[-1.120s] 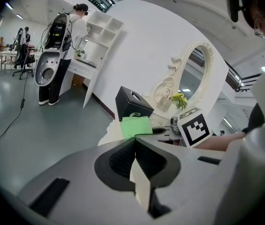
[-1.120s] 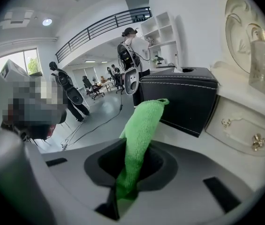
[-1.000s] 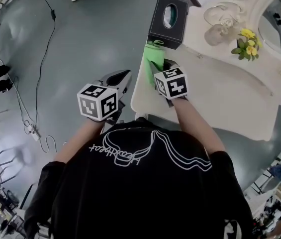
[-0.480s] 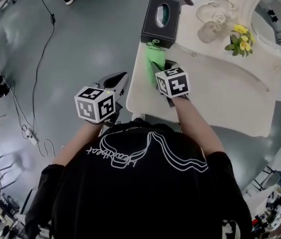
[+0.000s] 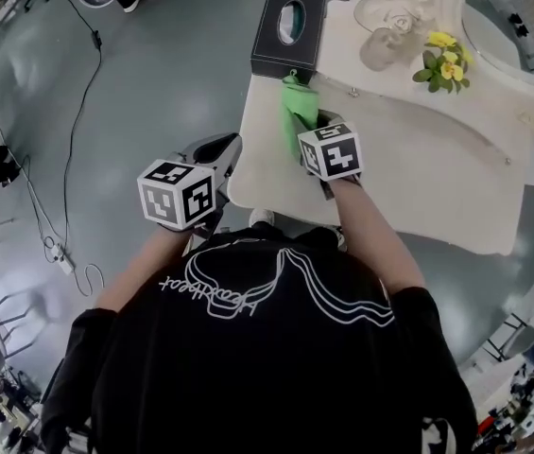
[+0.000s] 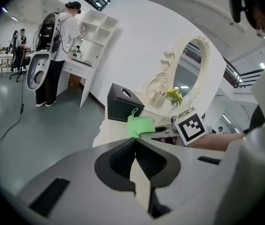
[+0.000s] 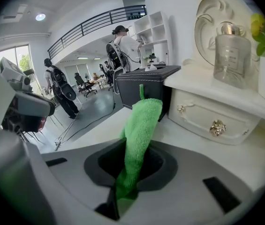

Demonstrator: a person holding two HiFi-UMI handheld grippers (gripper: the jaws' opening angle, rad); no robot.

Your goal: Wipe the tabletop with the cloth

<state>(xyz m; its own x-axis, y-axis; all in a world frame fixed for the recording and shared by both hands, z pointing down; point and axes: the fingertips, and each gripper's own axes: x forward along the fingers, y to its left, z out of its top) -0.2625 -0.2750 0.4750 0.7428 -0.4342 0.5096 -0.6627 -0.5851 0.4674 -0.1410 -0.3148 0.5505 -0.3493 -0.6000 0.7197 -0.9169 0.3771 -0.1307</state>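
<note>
Right hand-held gripper (image 7: 131, 175): clamped on green cloth (image 7: 139, 125), jaws nearly together, fabric pinched between the pads. Cloth sticking out ahead of the jaws as a folded strip, pointing straight at the black box (image 5: 288, 31). Far end with its small loop right at the box's front face; touching or just short, can't tell. Strip running over the bench (image 5: 418, 178) directly in front of the box, near the bench's left edge. Contact between cloth and bench surface not clear from any view.

Left hand-held gripper (image 6: 135, 161): jaws closed pad to pad, nothing between them. Held off the bench, over grey floor (image 5: 153, 74), left of the box and nearer the person. Aimed roughly toward the box from the side, well apart from cloth and bench.

Box standing at the bench's far left corner, oval slot on top.

Glass bottle (image 7: 230, 55) right of the box, upright on the raised back ledge. Yellow flowers (image 5: 441, 60) further right of the box than the bottle, same ledge. Drawer front with gold knob (image 7: 216, 127) right of the box, below the bottle. Ornate mirror (image 6: 188, 74) behind bottle and flowers, beyond the box.

Black cable (image 5: 77, 121) trailing on the floor, well left of the box. Person (image 6: 59, 55) standing at white shelving far behind the box, seen in left gripper view.
</note>
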